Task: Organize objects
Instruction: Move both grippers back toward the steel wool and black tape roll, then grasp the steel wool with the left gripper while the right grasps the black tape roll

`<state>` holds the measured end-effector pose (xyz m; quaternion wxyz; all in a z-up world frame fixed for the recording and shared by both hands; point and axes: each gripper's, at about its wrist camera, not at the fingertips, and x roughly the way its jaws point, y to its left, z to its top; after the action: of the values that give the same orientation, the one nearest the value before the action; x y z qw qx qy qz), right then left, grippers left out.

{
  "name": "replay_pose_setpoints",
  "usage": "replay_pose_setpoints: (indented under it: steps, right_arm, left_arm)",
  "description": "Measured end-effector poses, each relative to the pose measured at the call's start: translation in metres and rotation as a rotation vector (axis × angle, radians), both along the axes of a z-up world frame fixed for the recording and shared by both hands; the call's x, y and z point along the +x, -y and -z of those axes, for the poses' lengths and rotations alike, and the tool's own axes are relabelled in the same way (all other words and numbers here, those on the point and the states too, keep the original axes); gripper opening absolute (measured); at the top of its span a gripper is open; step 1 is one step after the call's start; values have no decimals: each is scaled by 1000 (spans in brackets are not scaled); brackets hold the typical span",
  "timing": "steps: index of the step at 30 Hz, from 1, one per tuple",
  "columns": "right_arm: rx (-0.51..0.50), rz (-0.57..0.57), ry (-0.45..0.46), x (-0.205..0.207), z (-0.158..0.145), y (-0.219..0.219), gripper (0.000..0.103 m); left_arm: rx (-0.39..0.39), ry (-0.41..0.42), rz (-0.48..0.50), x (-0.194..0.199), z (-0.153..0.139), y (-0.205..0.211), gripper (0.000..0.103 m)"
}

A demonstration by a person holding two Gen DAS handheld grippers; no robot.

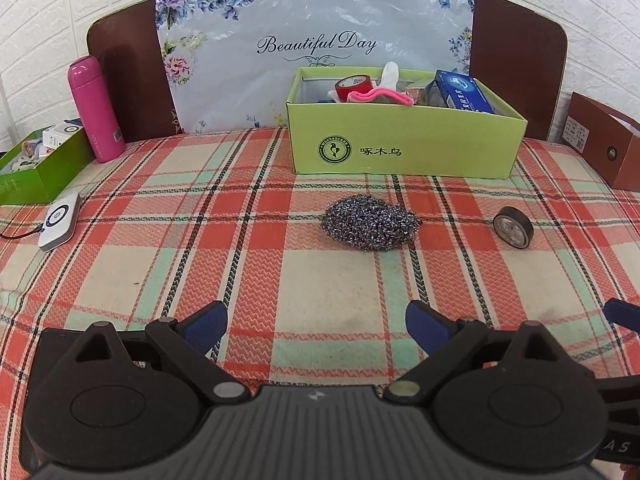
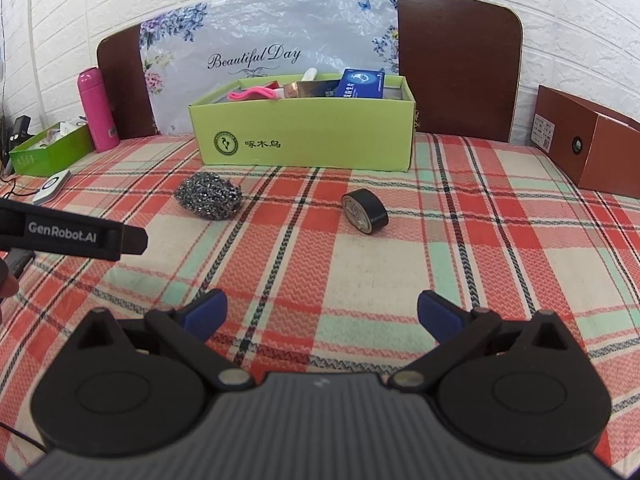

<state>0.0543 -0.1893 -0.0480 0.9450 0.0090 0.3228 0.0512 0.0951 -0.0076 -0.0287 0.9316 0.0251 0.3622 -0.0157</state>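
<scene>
The task looks mostly done: the box [image 1: 404,148] already holds several items, while the scourer [image 1: 370,225] and tape roll [image 2: 365,212] lie on the bed before it, both grippers, left [image 1: 316,326] and right [image 2: 322,320], spread and empty.

1 scourer [image 1: 370,226] – 1 tape roll [image 1: 513,227] – 3 boxes [image 1: 404,148]

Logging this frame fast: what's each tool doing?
Left tool: open, holding nothing.
Right tool: open, holding nothing.
</scene>
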Motion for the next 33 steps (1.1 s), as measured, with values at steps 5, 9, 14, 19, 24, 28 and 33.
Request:
replay_pose_setpoints:
  steps: [5,9,14,19,24,28,33]
  right_arm:
    - [-12,-8,-8,10,3,0,103]
    - [-31,-13,-11,19,6,0,103]
    - [-69,-34,-14,32,9,0,103]
    - [-81,-34,-17,47,11,3,103]
    - [-106,-46,-8,62,13,4,103]
    - [-131,-68,11,73,13,5,103]
    - [-166,-114,49,89,12,9,103]
  left_arm:
    - [4,-10,2,10,3,0,99]
    - [8,-25,0,22,7,1,99]
    - [2,-45,0,37,12,3,99]
    - [-8,-45,15,52,13,4,99]
    - [-40,-34,67,65,11,7,99]
    - [-74,2,159,75,13,7,98]
    - [-83,-1,262,91,18,11,90]
